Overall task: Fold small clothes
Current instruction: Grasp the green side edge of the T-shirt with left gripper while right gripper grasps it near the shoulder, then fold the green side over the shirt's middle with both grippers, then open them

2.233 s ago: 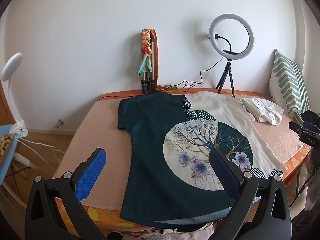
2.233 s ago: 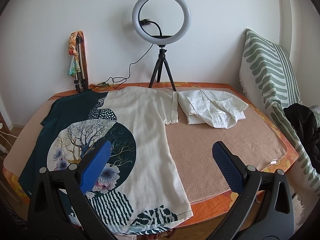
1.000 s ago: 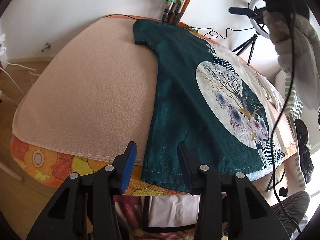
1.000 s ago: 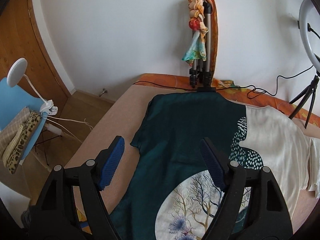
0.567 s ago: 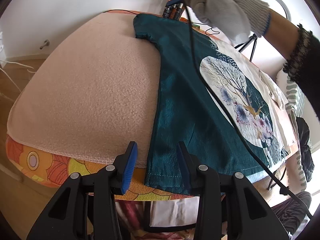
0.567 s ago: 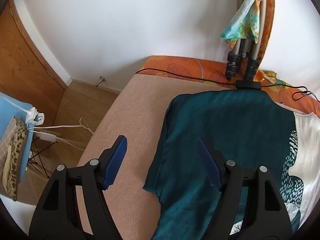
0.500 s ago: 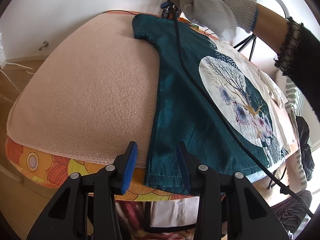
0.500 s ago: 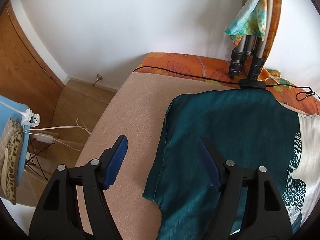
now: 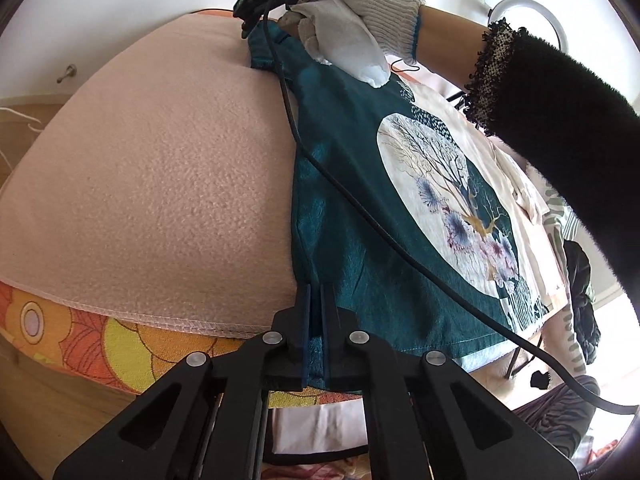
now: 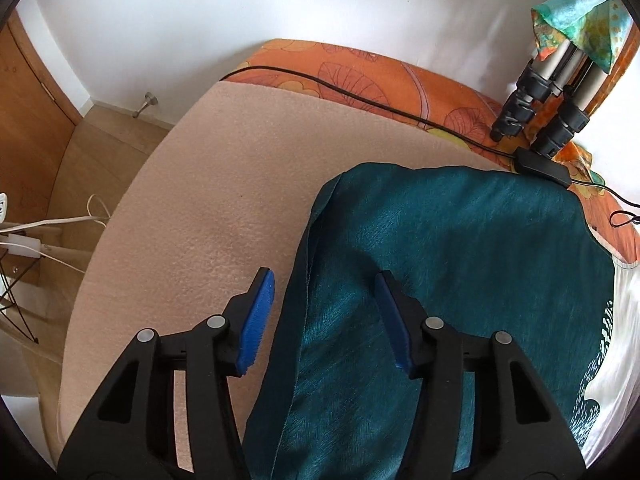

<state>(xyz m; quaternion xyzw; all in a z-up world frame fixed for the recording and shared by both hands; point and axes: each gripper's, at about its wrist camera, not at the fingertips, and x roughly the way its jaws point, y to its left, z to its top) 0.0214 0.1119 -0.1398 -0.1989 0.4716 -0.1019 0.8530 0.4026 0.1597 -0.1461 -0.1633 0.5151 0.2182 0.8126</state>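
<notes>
A teal and cream T-shirt [image 9: 360,216] with a round tree print lies flat on the pink blanket [image 9: 160,168]. My left gripper [image 9: 316,292] is shut on the shirt's near bottom-left hem corner at the blanket's front edge. My right gripper [image 10: 324,284] is open, its fingers straddling the teal sleeve edge [image 10: 312,240] at the far left of the shirt [image 10: 460,260]. In the left wrist view the gloved hand [image 9: 344,28] holds that gripper over the sleeve, its black cable [image 9: 360,208] trailing across the shirt.
Tripod legs [image 10: 536,120] with a colourful scarf stand at the back, with a black cable [image 10: 360,100] along the orange patterned sheet. A ring light [image 9: 532,12] and a folded white garment [image 9: 524,196] are at the far right. Floor, white cords and a wooden door lie left.
My left gripper has closed on the hem corner. My right gripper has come down and narrowed around the sleeve edge.
</notes>
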